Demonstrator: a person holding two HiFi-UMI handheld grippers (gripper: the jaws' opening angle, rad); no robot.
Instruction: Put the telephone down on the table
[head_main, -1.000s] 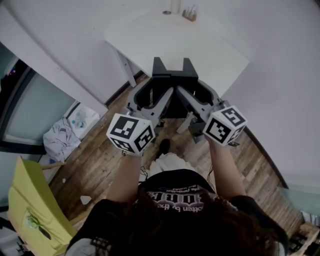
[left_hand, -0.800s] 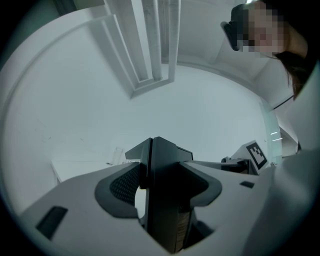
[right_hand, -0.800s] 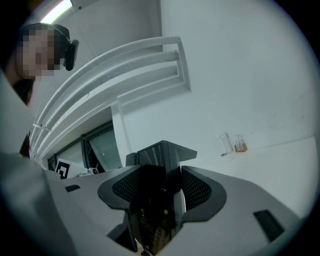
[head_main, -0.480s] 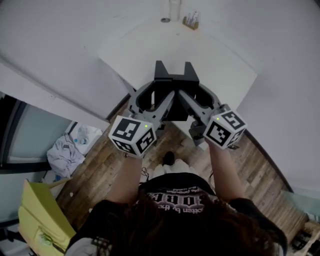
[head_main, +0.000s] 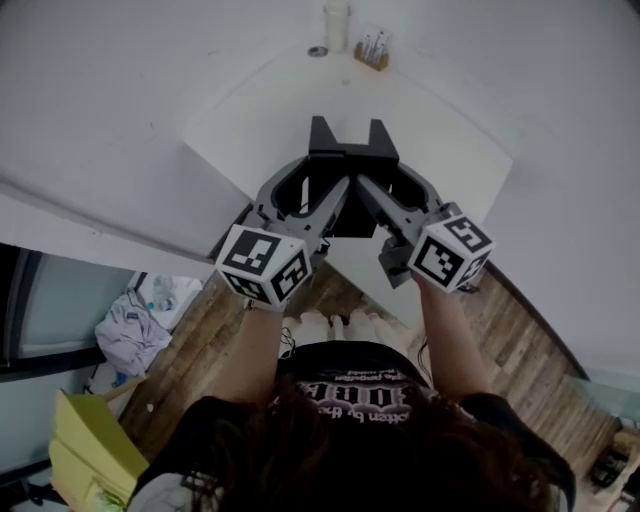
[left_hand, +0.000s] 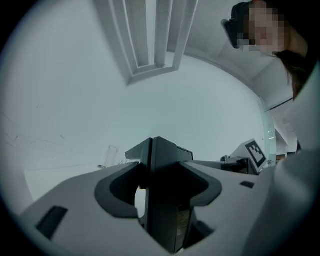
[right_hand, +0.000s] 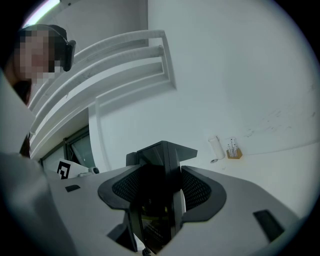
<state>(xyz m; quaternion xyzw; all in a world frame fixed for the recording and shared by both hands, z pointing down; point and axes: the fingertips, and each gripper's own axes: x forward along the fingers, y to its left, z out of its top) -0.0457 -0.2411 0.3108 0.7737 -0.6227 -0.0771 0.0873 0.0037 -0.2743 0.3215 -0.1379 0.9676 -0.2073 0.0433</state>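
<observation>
Carrying: a black, angular, hard-plastic telephone (head_main: 349, 185) hangs between two claws at 12 o'clock from the person. It is over the near part of the white flat-topped table (head_main: 250, 110) and, by the look of it, not yet set down.
Left gripper (head_main: 322, 188): its grey jaws are clamped on the telephone's 9 o'clock flank, pads pressed against it.
Right gripper (head_main: 378, 185): its jaws are likewise clamped on the 3 o'clock flank.
Handling: I judge it stiff and unyielding, bulky rather than heavy. The smooth plastic could slip or tip if one side eases first. No cord or loose handset can be made out.
Where to hold: the two opposite flanks, as now. Keep it level and free both sides only once the base sits on the top.
Landing spot: the bare middle of the table, toward 12 o'clock, looks open.
Far corner: a white upright cylinder (head_main: 337, 22), a small grey disc (head_main: 317, 51) and a small wooden holder (head_main: 371, 50) with thin sticks stand at 12 o'clock, well apart from the telephone.
In the way: nothing lies on the path. White walls (head_main: 120, 60) close in at 10 and 2 o'clock.
Below: a wooden plank floor (head_main: 200, 335), a heap of pale cloth (head_main: 130, 330) at 8 o'clock and a yellow sheet (head_main: 85, 460) at 7 o'clock. All are clear of the job.
</observation>
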